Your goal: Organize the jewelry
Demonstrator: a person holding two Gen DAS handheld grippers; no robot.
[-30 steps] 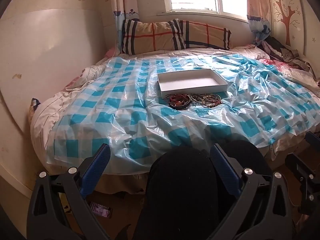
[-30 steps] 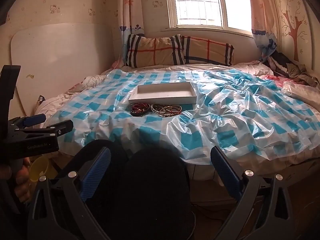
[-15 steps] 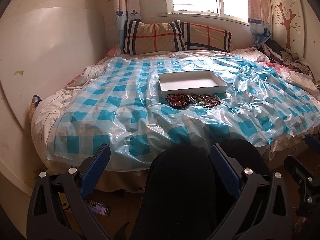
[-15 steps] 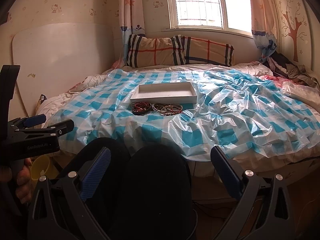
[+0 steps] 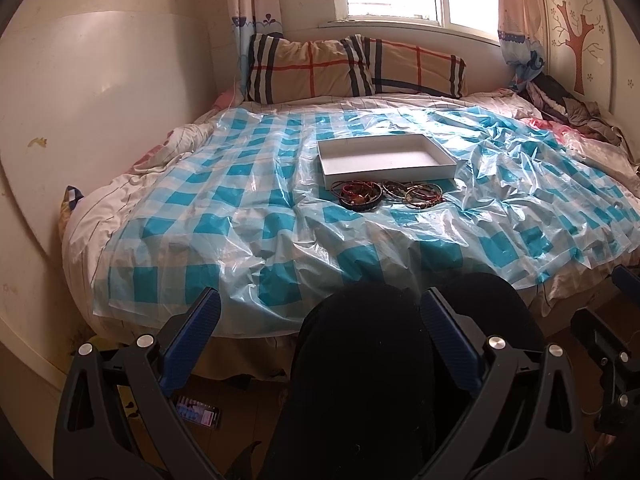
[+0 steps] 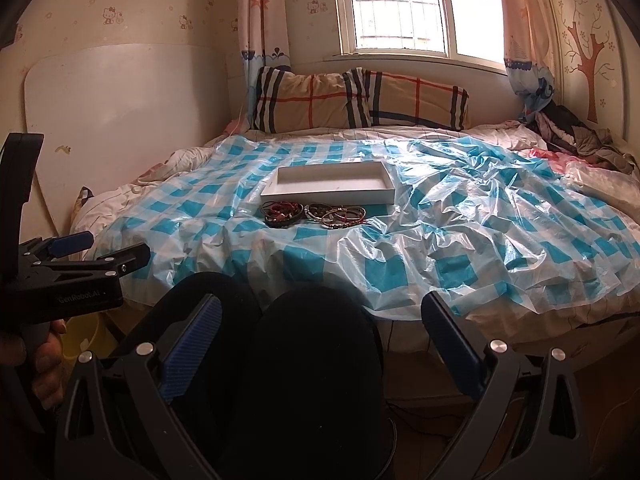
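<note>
Blue-and-white checked plastic sheet point(image 5: 248, 208) covers the bed point(image 5: 120, 192), and nothing on it has shifted over the last second. The white tray point(image 5: 386, 158) sits mid-bed, empty, with the bracelets point(image 5: 386, 194) heaped just in front of its near wall. Only the views have crept: both cameras have tilted up and eased slightly toward the bed. The left tongs point(image 5: 320, 322) and right tongs point(image 6: 320, 320) are both spread wide, gripping nothing, low over the person's dark knees and well short of the jewelry. I'd say the sorting hasn't begun; this looks like the approach.
</note>
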